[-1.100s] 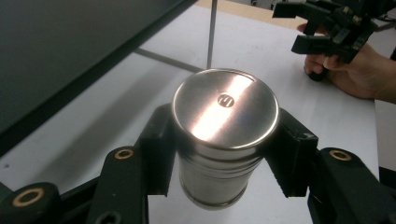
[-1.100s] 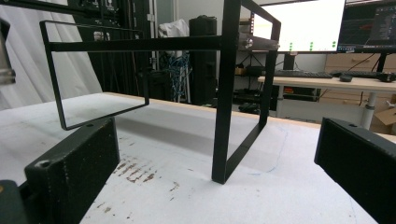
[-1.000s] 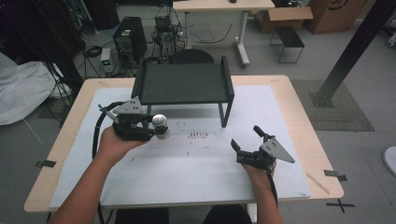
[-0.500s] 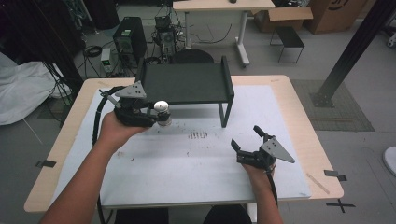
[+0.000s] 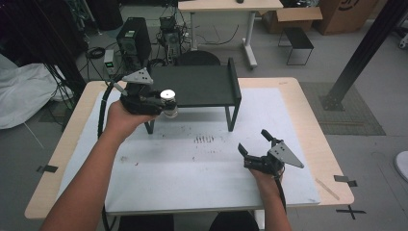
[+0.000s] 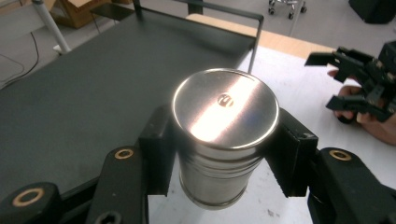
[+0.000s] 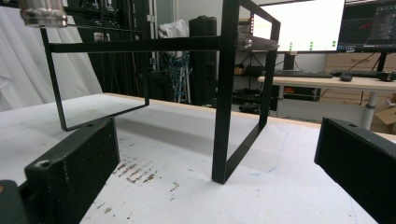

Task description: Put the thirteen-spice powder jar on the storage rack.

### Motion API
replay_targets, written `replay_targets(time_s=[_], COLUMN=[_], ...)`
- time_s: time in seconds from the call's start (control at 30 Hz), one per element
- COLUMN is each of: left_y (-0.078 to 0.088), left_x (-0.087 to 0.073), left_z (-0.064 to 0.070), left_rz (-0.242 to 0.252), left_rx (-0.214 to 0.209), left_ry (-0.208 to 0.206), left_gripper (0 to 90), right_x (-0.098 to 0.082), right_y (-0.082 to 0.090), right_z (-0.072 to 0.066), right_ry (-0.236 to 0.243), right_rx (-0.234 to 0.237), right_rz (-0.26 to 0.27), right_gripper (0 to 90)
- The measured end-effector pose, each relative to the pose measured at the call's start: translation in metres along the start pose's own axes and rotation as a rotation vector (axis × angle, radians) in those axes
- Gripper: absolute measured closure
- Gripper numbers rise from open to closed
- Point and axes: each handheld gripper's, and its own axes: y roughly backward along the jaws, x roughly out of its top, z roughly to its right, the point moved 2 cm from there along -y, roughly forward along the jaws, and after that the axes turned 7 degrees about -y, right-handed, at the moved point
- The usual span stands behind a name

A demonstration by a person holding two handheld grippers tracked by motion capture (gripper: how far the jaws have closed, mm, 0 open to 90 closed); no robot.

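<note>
From above, the left gripper (image 5: 166, 102) has risen from the worktop (image 5: 202, 159) to the front edge of the black stand (image 5: 202, 85), clamped on the steel can (image 5: 168, 98), while the right gripper (image 5: 256, 147) stays low with jaws spread. In the left gripper view the can (image 6: 224, 135) hangs upright between the pads, beside the stand's top (image 6: 93, 84). The right gripper view shows wide-apart jaws near the stand's leg (image 7: 226, 93), the can's base (image 7: 43, 13) high at top left.

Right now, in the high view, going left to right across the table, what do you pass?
Left gripper holding the metal canister → black shelf stand → right gripper, open, resting near the table's right side.
</note>
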Motion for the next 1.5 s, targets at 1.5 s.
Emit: replay_targets(time_s=[1.5], left_y=[-0.051], left_x=[0.011], left_z=[-0.043], left_rz=[-0.058], left_rx=[0.156], left_ry=[0.133], left_gripper=[48.9], right_x=[0.000], right_y=[0.000], right_z=[0.001], right_ry=[-0.006], right_rx=[0.001], right_rz=[0.003], right_gripper=[0.0])
